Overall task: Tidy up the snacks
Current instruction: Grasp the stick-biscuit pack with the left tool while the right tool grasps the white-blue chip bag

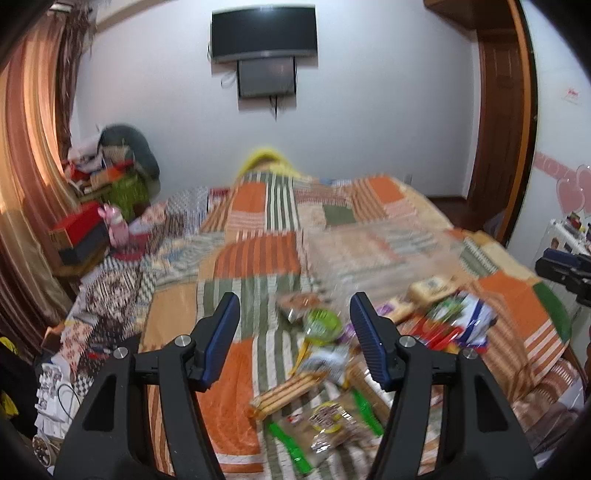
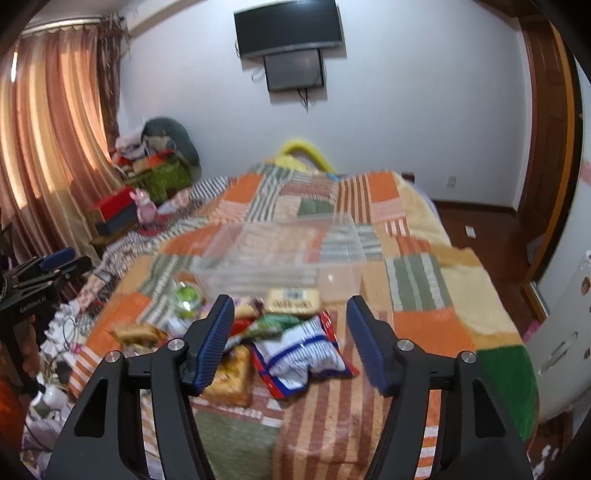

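Snacks in crinkly packets lie heaped on the near part of a bed covered by an orange, green and cream patchwork quilt (image 2: 417,280).

Left gripper (image 1: 295,332), black with blue ribbed pads, hangs above the pile with its jaws spread and nothing between them. Below it lie a clear pack of long tan biscuit sticks (image 1: 286,393), a brown bag with green edges (image 1: 328,424) and a round green-lidded cup (image 1: 322,324).

Right gripper (image 2: 291,328), of the same make, also stands apart and empty over the heap. Under it sits a white-and-blue striped bag with a red rim (image 2: 303,356); just beside that, toward the left finger, is a yellow-orange packet (image 2: 231,376). A flat tan biscuit pack (image 2: 293,300) lies farther off.

Beyond the pile rests a clear plastic storage box (image 2: 280,258), blurred, in the middle of the quilt. On the white far wall hangs a dark flat screen (image 2: 288,27). Peach striped curtains (image 2: 51,125) fill the left side.
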The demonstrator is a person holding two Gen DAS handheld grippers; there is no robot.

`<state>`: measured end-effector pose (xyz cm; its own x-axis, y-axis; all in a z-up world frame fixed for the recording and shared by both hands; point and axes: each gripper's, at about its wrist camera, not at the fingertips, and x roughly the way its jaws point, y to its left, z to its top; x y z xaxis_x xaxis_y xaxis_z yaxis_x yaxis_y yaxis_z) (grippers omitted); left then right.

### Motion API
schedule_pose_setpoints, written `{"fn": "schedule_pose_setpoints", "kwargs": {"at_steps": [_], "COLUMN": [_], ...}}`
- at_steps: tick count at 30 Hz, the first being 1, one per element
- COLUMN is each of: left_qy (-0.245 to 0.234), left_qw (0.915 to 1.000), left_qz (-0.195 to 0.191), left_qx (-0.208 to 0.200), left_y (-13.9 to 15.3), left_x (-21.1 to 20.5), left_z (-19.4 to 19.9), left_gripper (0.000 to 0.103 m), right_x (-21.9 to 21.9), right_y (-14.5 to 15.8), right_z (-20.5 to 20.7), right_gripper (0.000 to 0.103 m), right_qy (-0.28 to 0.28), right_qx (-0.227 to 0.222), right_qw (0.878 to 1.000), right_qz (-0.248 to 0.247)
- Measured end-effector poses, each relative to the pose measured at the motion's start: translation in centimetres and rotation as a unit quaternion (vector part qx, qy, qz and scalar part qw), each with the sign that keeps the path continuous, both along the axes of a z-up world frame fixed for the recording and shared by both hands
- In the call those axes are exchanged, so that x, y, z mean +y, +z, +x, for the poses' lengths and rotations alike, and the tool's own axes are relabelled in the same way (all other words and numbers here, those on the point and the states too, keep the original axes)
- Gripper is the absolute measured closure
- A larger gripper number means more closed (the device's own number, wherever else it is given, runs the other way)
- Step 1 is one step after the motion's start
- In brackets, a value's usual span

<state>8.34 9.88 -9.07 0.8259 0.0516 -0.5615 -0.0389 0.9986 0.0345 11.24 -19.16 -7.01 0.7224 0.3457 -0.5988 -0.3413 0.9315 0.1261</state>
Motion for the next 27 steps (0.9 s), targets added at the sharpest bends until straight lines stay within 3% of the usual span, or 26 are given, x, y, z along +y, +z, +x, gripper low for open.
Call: {"fn": "schedule_pose_setpoints", "kwargs": {"at_steps": [12, 19, 25, 27], "left_qy": [-0.012, -0.027, -0.029, -0.031], "left_qw": [0.9893, 0.9819, 0.9774, 0.9771], "left_qz": [-0.037, -0.047, -0.054, -0.063], "left_qx": [0.140, 0.182, 0.203, 0.201], "left_y": [-9.0, -12.1, -14.0, -14.3], "left_x": [3.0, 3.3, 3.5, 3.6], "left_z": [3.6, 4.1, 5.2, 5.4], "left_gripper": [0.038, 0.032, 0.032, 0.032], "right_x": [-0.3, 0.9, 1.2, 1.2], "right_y": [-5.3, -7.7, -8.7, -8.8], "right_z": [2.4, 3.5, 4.5, 4.9], "right_gripper": [0.045, 0.045, 0.032, 0.023], "right_qy": [0.004, 0.017, 0.014, 0.014], "right_qx": [0.114, 0.156, 0.178, 0.179], "right_qw": [0.993, 0.987, 0.984, 0.983], "right_qz": [-0.015, -0.023, -0.021, -0.020]}}
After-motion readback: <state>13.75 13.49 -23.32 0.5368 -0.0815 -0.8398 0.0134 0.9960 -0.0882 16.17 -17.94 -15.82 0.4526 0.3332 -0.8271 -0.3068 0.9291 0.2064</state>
